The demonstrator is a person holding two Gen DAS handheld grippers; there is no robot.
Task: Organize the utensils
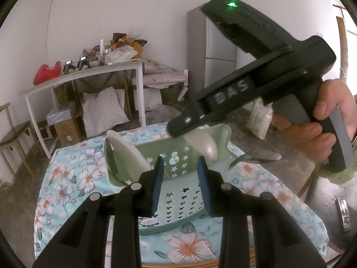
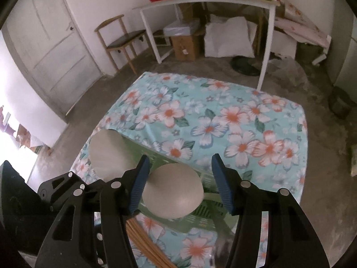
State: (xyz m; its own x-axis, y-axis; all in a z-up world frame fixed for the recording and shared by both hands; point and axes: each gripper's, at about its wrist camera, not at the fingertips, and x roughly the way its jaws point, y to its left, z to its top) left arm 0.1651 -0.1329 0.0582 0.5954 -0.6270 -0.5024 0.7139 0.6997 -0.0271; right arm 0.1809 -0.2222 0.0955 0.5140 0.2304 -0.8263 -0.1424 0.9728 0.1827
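On a table covered with a light blue cloth (image 2: 223, 116) printed with white and orange flowers sits a pale green plastic basket (image 1: 178, 203) with star-shaped holes in its floor and far wall. Seen from the left wrist camera, the left gripper (image 1: 180, 185) hovers just above the basket's near side, its blue-padded fingers (image 1: 157, 187) spread apart with nothing between them. A pale, rounded spoon-like utensil (image 1: 127, 151) leans against the basket's left wall, its broad end pointing up and away. A second pale rounded utensil (image 1: 206, 144) stands at the basket's far right corner, directly under the tip of the right gripper (image 1: 178, 126), which reaches in from the upper right. A person's hand (image 1: 332, 120) grips its grey handle. A green light (image 1: 232, 5) glows on its black body. A dark pointed blade (image 1: 256, 157), perhaps scissors or a knife, pokes out past the basket's right rim.

From the right wrist camera, the right gripper (image 2: 180, 183) has its blue pads (image 2: 139, 183) spread wide, with the rounded utensil (image 2: 174, 193) lying between them, touching neither. The other pale utensil (image 2: 109, 154) shows to the left. Light wooden sticks (image 2: 145, 243), possibly chopsticks, lie below near the left finger. In the far background stand a white table (image 2: 200, 0), a wooden chair (image 2: 122, 38) and a door (image 2: 49, 40).
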